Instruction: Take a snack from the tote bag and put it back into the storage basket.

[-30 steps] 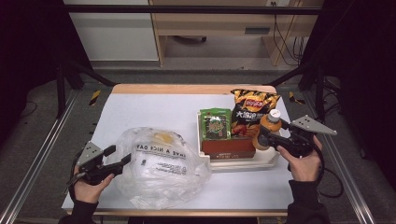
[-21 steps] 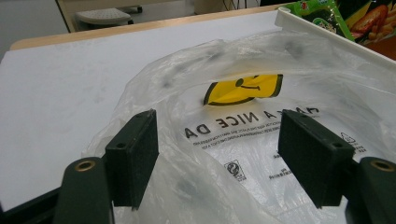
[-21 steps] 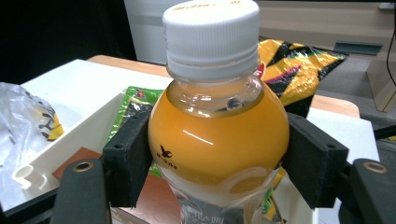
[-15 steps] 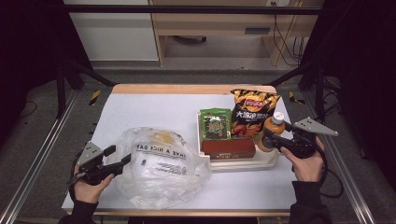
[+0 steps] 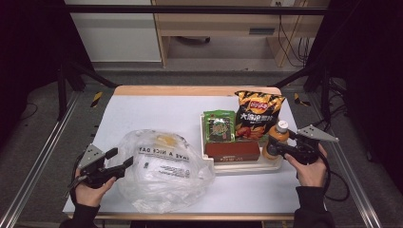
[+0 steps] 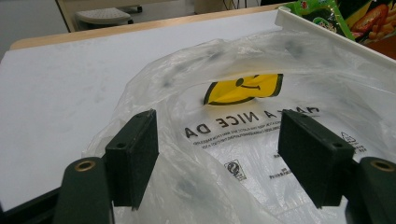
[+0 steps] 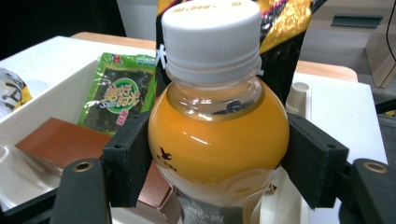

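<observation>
- High view: the packing is looking barely begun. The bottle (image 5: 275,140), chips (image 5: 258,114), green packet (image 5: 219,126) and brown box (image 5: 232,151) are all sitting in the white tray (image 5: 247,167) at the desk's (image 5: 157,111) right; the bag (image 5: 161,168) is lying crumpled at front left, apparently with nothing in it. The right gripper (image 5: 278,148) is closing around the bottle at the tray's right end; the left gripper (image 5: 121,159) is resting at the bag's left edge.
- Left gripper view: the fingers (image 6: 133,156) are standing wide apart with bag (image 6: 261,93) film bulging between them; the pads are not pinching it, so the mouth is yet to be held open. The bag is showing a yellow smiley and black print.
- Right gripper view: the fingers (image 7: 128,156) are sitting against both sides of the bottle (image 7: 217,135) at its orange shoulder; whether they are pressing firmly I cannot tell. The bottle is standing upright, white cap on, filled with orange drink. Lifting and bagging are looking left to do.
</observation>
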Motion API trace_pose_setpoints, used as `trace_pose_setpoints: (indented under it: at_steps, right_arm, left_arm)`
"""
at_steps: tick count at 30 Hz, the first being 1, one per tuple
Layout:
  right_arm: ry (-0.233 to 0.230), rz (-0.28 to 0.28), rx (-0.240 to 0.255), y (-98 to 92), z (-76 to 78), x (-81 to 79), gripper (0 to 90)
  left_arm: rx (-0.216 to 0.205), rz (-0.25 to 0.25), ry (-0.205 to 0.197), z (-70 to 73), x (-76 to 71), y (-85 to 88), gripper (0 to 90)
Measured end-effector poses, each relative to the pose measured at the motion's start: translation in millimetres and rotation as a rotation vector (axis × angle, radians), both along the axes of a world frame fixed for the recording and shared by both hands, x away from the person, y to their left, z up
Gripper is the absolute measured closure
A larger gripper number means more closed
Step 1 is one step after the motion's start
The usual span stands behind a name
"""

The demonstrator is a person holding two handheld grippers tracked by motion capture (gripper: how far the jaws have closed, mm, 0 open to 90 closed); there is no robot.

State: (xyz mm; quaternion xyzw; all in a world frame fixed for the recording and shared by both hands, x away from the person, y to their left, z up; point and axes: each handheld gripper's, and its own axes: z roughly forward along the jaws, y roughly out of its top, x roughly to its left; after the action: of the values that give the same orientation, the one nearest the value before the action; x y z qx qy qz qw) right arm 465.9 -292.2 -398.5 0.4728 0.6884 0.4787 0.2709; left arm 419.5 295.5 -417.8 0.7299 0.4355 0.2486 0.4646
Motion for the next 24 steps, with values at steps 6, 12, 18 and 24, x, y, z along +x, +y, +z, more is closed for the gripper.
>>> trace_pose_setpoints:
  at_steps: [6,12,18,24]
  right_arm:
    - [0.028,-0.002,0.001,-1.9,-10.6,1.9,30.3]
    - [0.049,0.003,-0.006,-2.2,-19.2,4.0,30.2]
    - [0.032,0.002,0.012,-3.8,-22.4,2.2,29.8]
    - [0.003,-0.028,0.036,-1.7,-23.6,0.4,21.6]
  left_arm:
    - [0.001,0.0,0.001,-0.1,0.1,-0.1,28.3]
    - [0.0,0.001,0.0,0.0,0.0,0.3,28.3]
    - [0.003,0.001,0.001,-0.3,0.2,0.0,28.2]
    - [0.0,0.002,0.003,-0.3,0.3,0.6,27.2]
